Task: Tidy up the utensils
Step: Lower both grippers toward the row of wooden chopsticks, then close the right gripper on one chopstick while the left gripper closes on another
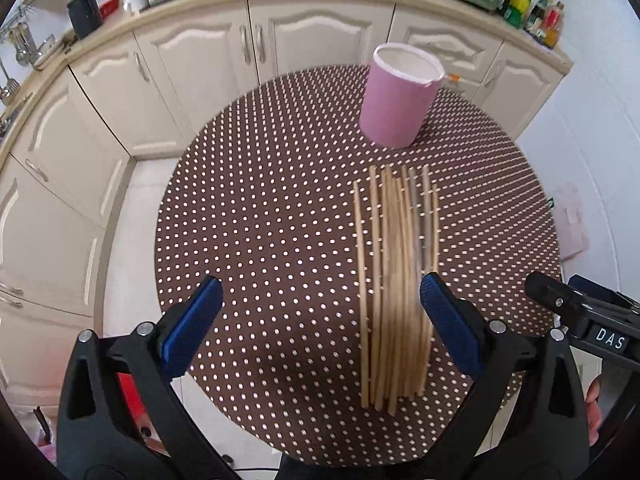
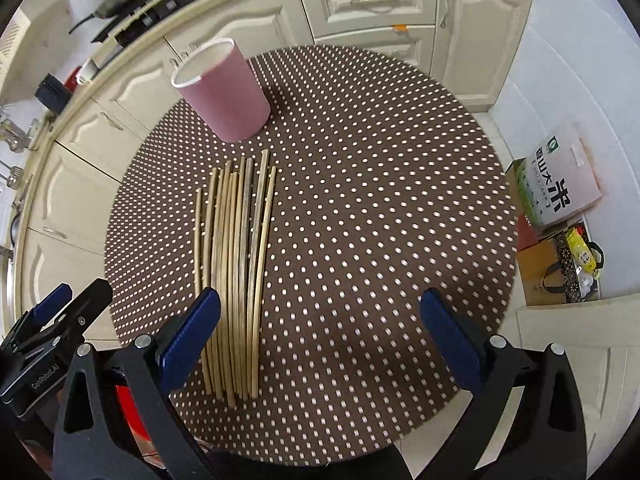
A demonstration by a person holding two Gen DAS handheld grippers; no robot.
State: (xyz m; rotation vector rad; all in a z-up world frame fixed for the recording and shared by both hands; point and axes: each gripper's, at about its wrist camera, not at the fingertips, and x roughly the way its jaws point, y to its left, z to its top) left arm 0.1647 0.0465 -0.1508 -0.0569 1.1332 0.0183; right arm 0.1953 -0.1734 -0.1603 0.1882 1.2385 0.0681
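While both sets of jaws hang wide apart, holding nothing | risk: chopsticks (image 1: 394, 280) lie packed side by side mid-table, so left gripper (image 1: 320, 300) or right gripper (image 2: 320, 312) may pinch several or roll them off | pink holder (image 1: 400, 96) just beyond could tip | round dotted table (image 2: 380, 200), cream kitchen cabinets (image 1: 200, 60).

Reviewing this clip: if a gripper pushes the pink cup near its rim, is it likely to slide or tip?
The pink cup looks tall, with a base narrower than its rim, so a high push would probably tip it. It appears empty and thin-walled, so likely light. A low push might slide it across the dotted tablecloth, though cloth could drag.
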